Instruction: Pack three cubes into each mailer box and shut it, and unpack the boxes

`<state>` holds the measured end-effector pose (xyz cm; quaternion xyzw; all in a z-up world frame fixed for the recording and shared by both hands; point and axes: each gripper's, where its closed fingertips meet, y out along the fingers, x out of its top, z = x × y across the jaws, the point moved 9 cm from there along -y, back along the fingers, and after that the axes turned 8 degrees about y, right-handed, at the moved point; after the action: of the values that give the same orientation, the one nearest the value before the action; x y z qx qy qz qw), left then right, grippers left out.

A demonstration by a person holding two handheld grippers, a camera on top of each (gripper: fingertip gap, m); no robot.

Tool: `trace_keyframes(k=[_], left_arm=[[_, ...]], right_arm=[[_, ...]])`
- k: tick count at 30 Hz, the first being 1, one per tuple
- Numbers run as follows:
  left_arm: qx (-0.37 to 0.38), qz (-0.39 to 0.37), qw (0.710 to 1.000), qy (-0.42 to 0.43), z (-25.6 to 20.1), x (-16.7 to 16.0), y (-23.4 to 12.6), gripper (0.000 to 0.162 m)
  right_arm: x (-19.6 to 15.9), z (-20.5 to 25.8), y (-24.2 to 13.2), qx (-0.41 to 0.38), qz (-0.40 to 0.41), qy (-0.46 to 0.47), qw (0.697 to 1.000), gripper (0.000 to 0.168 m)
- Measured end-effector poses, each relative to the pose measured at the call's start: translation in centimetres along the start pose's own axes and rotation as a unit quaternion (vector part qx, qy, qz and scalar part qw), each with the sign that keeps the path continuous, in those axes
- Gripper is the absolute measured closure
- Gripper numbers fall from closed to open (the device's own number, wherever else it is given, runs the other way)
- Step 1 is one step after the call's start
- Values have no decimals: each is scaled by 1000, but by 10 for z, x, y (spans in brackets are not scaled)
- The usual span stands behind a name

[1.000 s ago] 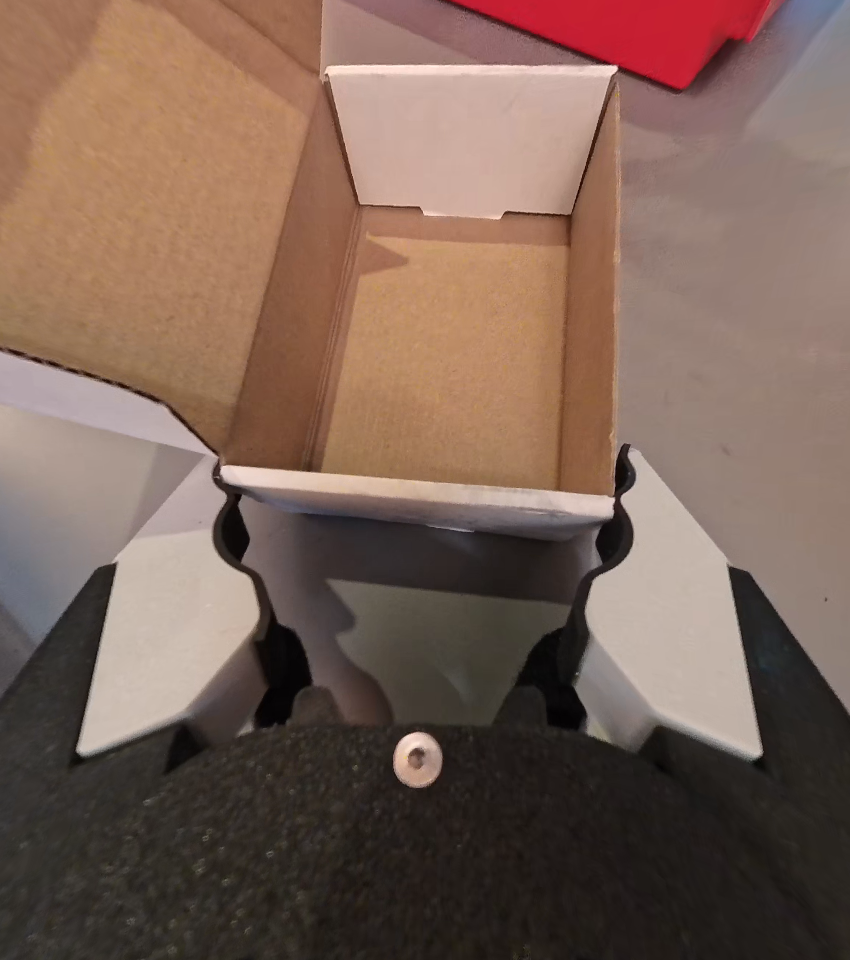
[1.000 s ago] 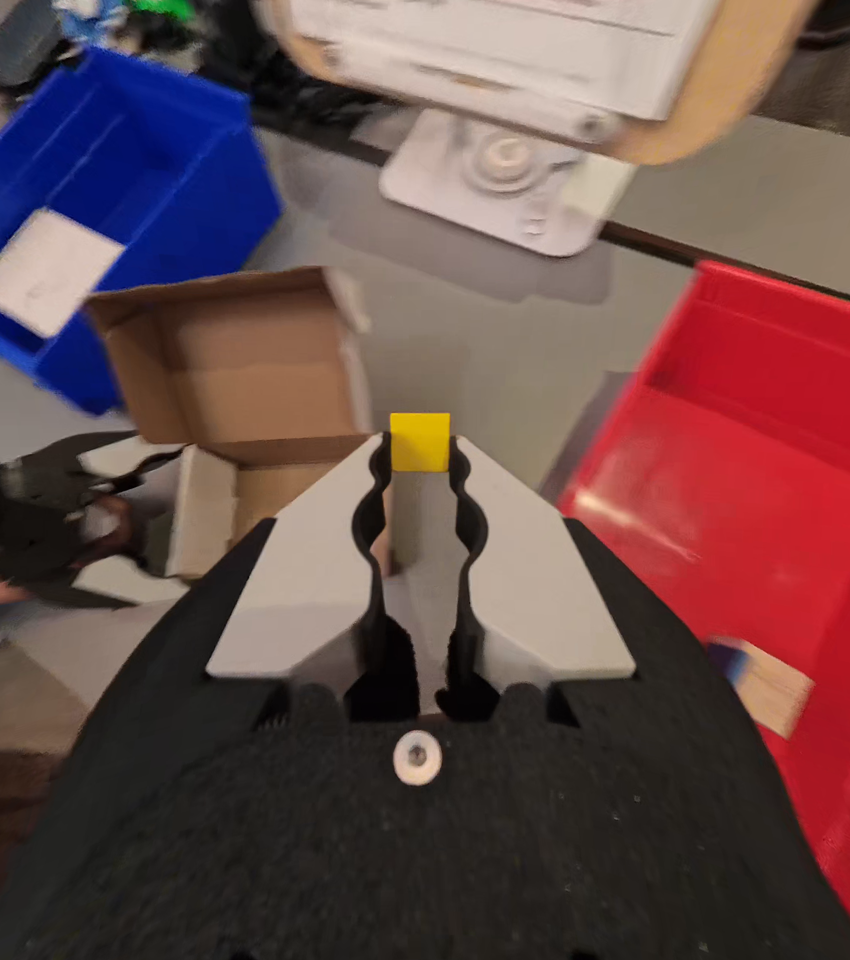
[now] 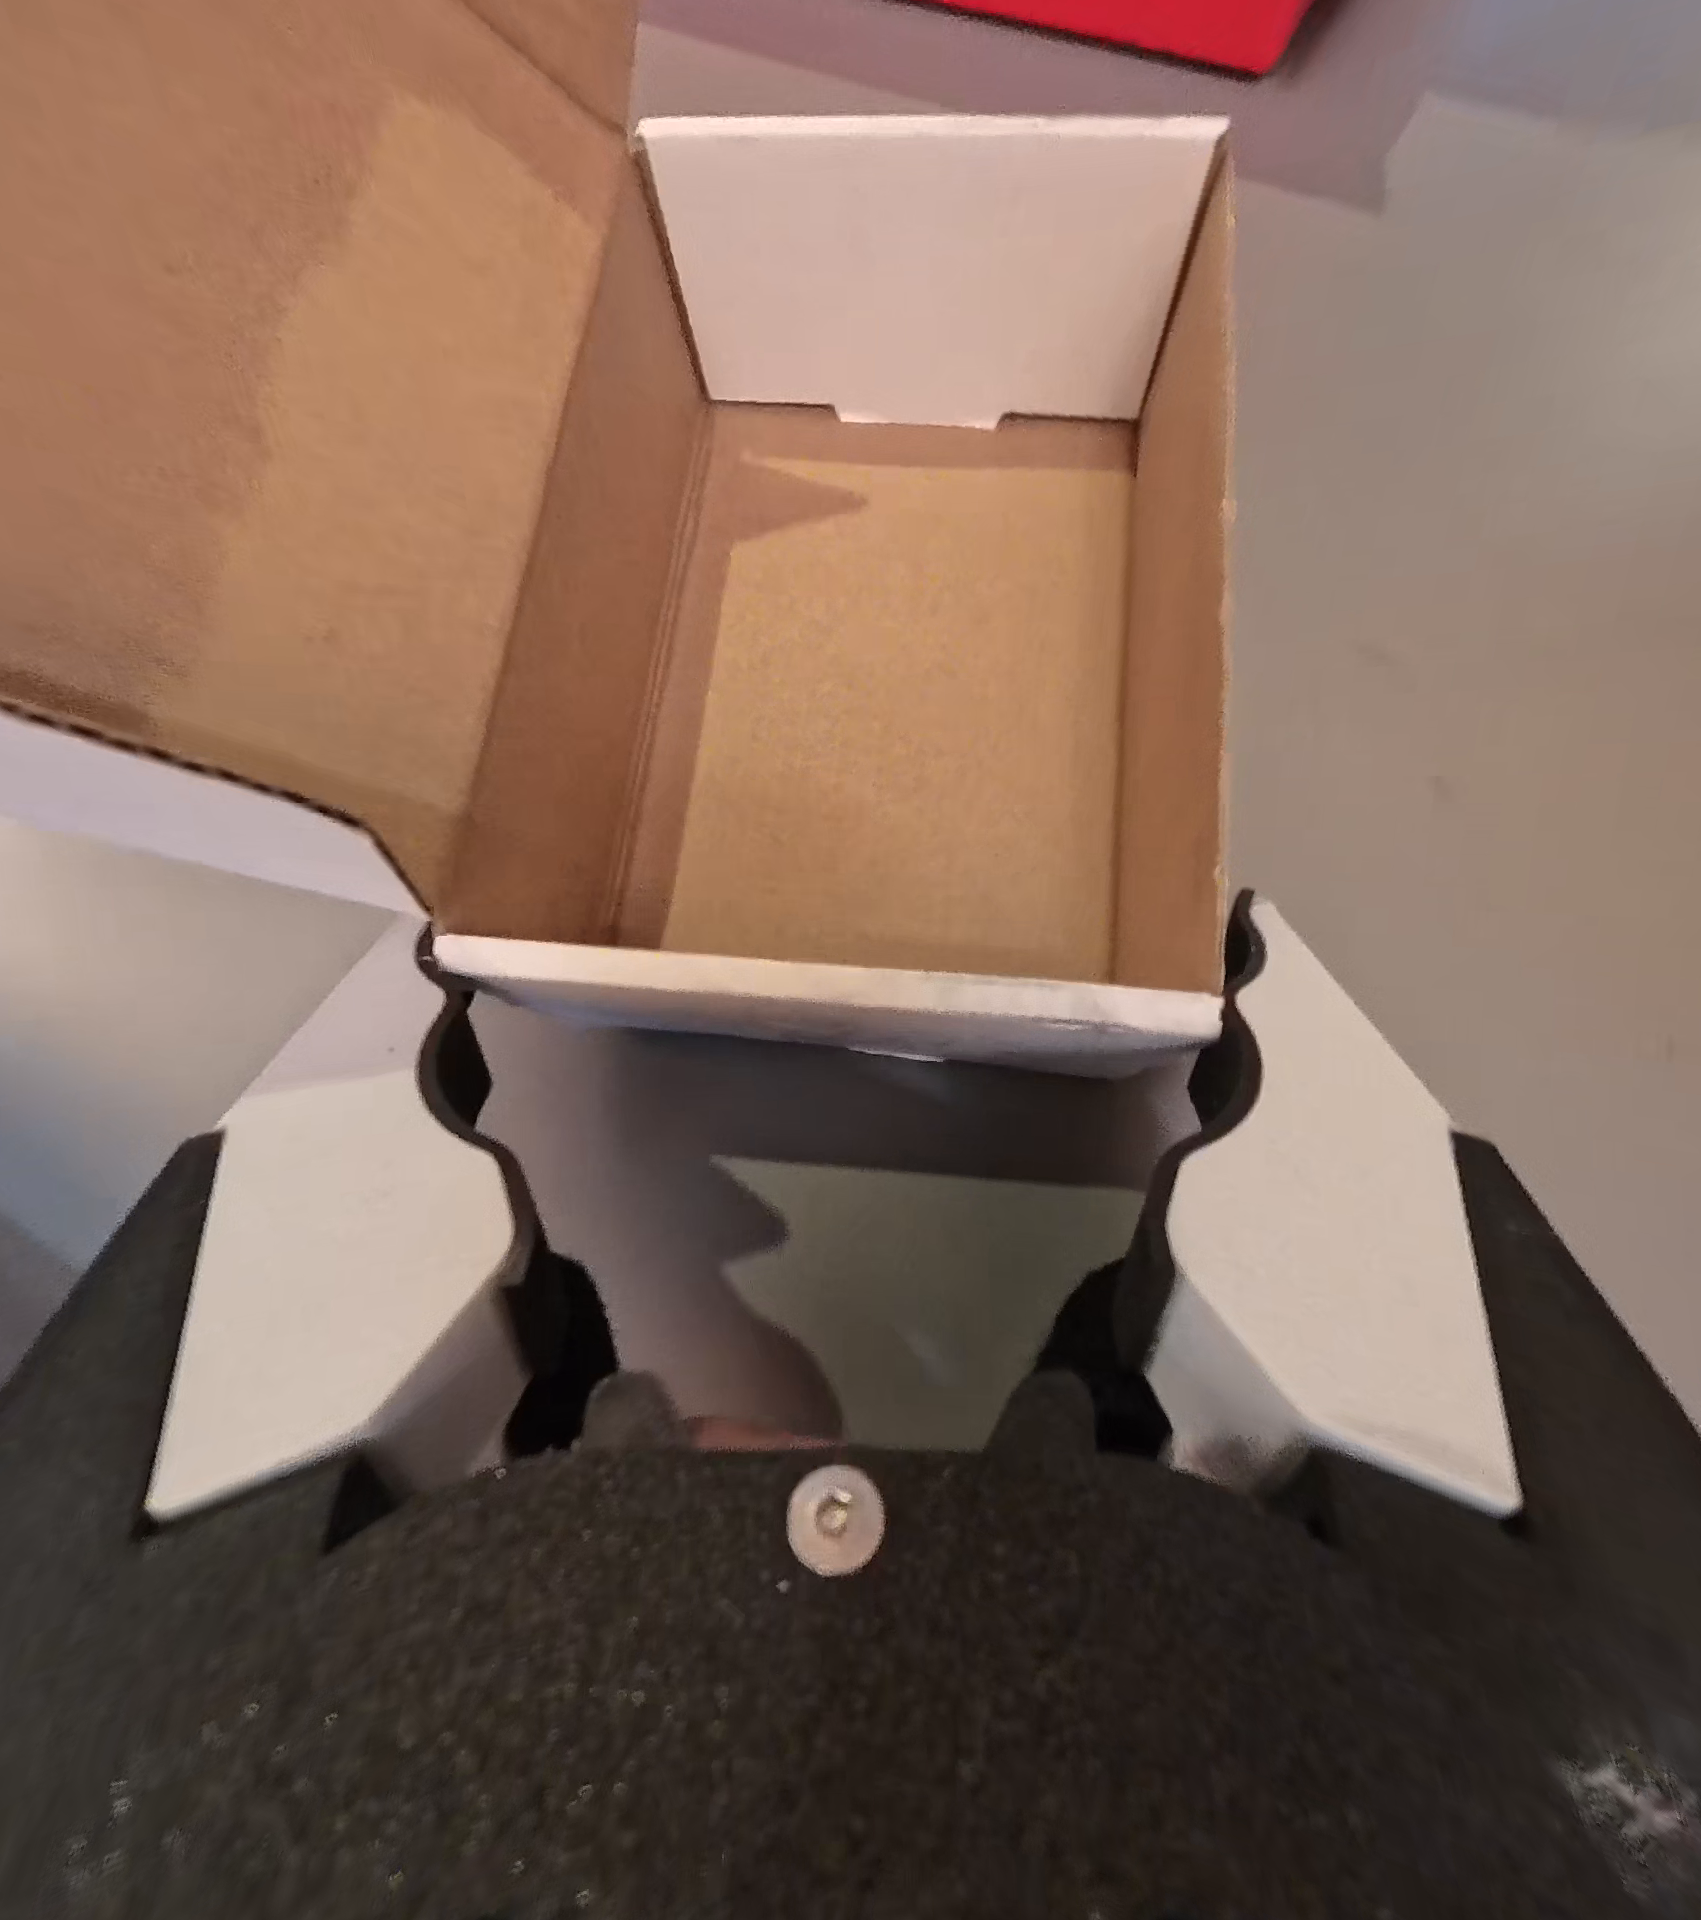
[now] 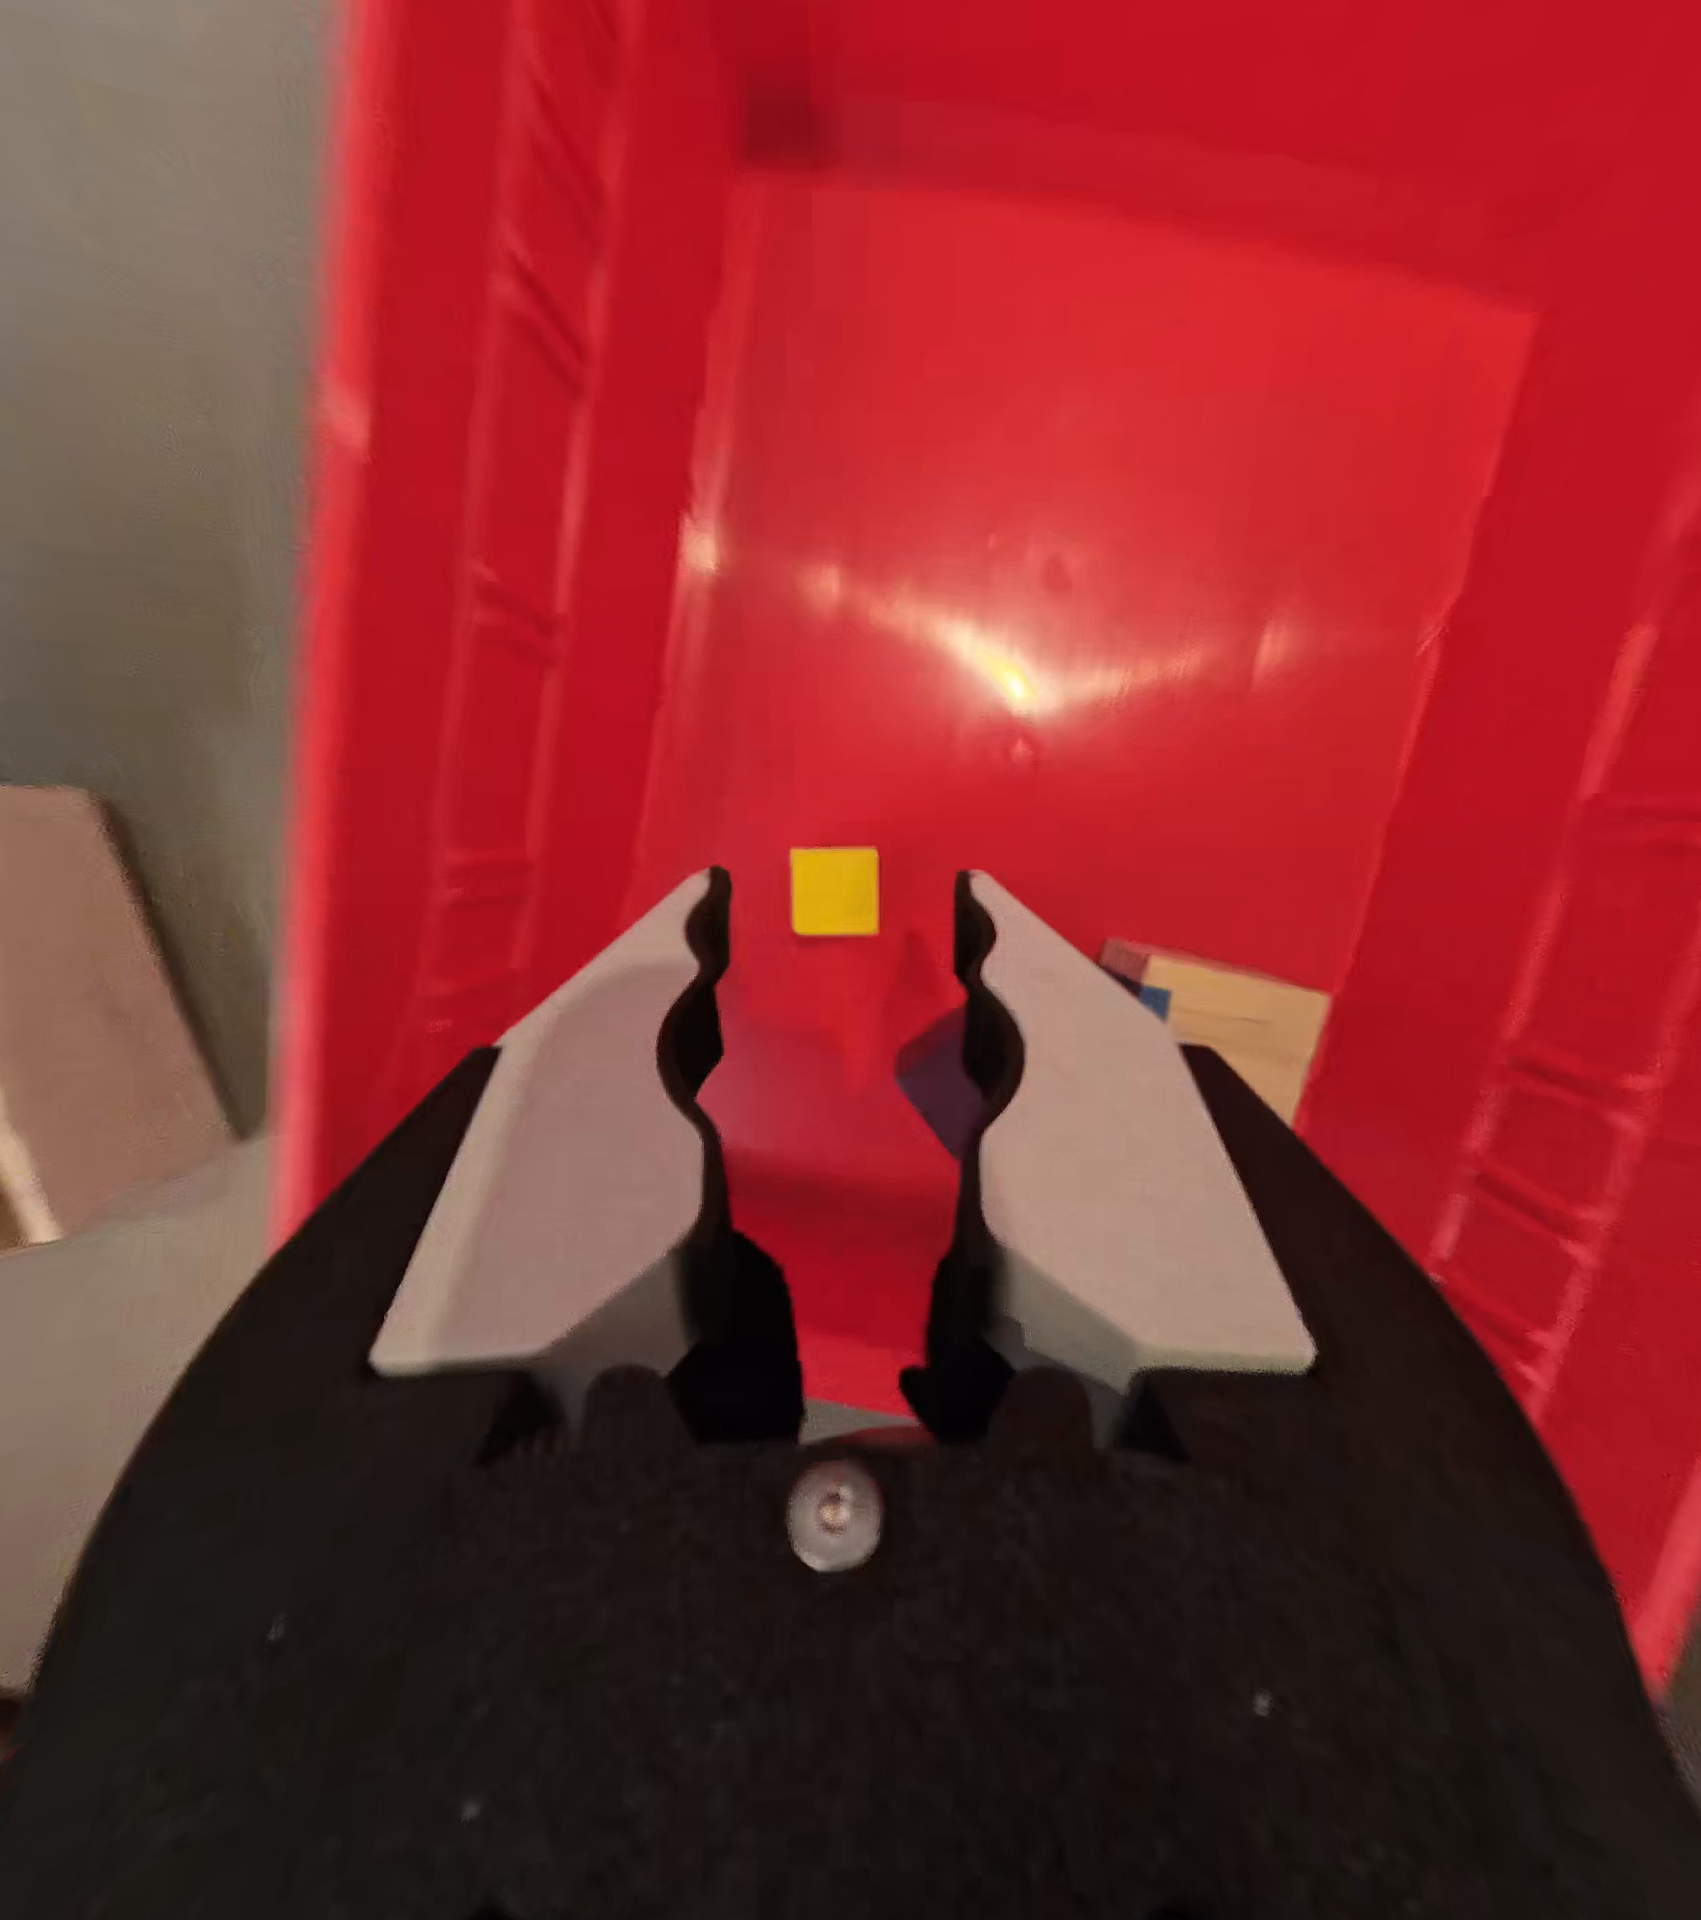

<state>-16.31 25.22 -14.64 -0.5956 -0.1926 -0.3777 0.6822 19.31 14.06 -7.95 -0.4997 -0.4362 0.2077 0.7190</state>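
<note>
Between the spread fingers of the left gripper sits the near white wall of the mailer box. The left fingertip stands just beside the box's near left corner and the right fingertip just beside its near right corner; whether the pads press on the cardboard cannot be told. Ahead of the claw the box lies open, with a bare brown cardboard floor and a white panel folded down inside its far wall. Its lid stands swung back ahead and to the left of the claw, brown inner face showing. Under and to the right of the box runs the grey table, and a corner of the red bin shows far ahead at the top edge. A sliver of something blue shows at the claw's lower left.

Over the red bin hangs the right gripper, its fingers parted with nothing between them. Just ahead of the fingertips, in line with the gap and touching neither finger, is the yellow cube, seen against the bin's glossy floor. To the right of the right finger, near the bin's near wall, lies a wooden block with coloured faces, and a dark purple cube shows partly behind that finger. Left of the claw, outside the bin, is a blurred part of a cardboard box.
</note>
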Motion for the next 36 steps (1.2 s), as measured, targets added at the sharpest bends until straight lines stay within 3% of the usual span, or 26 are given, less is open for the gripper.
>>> trace_keyframes(k=[1, 6, 9, 11, 14, 18, 22, 28, 32, 36], left_arm=[[-13, 2, 1000, -1, 1, -2, -1, 26], [-25, -16, 1000, 2, 11, -3, -18, 28], [-38, -66, 996, -45, 16, 1, -45, 36], [-51, -119, 986, -101, 21, 6, -60, 41], [-49, -169, 971, -161, 31, 13, -67, 48], [-15, -187, 969, -163, 34, 24, -59, 55], [-4, -184, 973, -140, 19, 32, -53, 54], [-21, -158, 982, -105, -5, 21, -58, 80], [-27, -120, 988, -91, -18, 9, -52, 77], [-13, -97, 992, -78, -19, 6, -49, 76]], right_arm=[[6, 6, -18, 14, -36, -9, 999, 126], [12, 77, -80, 151, -201, -97, 963, 117], [-15, 127, -78, 259, -221, -148, 929, 111], [-36, 145, -56, 282, -248, -160, 913, 108], [-54, 156, -20, 232, -300, -204, 902, 102], [-56, 170, 11, 184, -306, -254, 899, 96], [-64, 185, 4, 212, -303, -262, 891, 96], [-94, 176, -7, 191, -273, -257, 907, 105], [-118, 172, -6, 214, -208, -234, 925, 105], [-126, 169, -3, 194, -210, -258, 923, 103]])
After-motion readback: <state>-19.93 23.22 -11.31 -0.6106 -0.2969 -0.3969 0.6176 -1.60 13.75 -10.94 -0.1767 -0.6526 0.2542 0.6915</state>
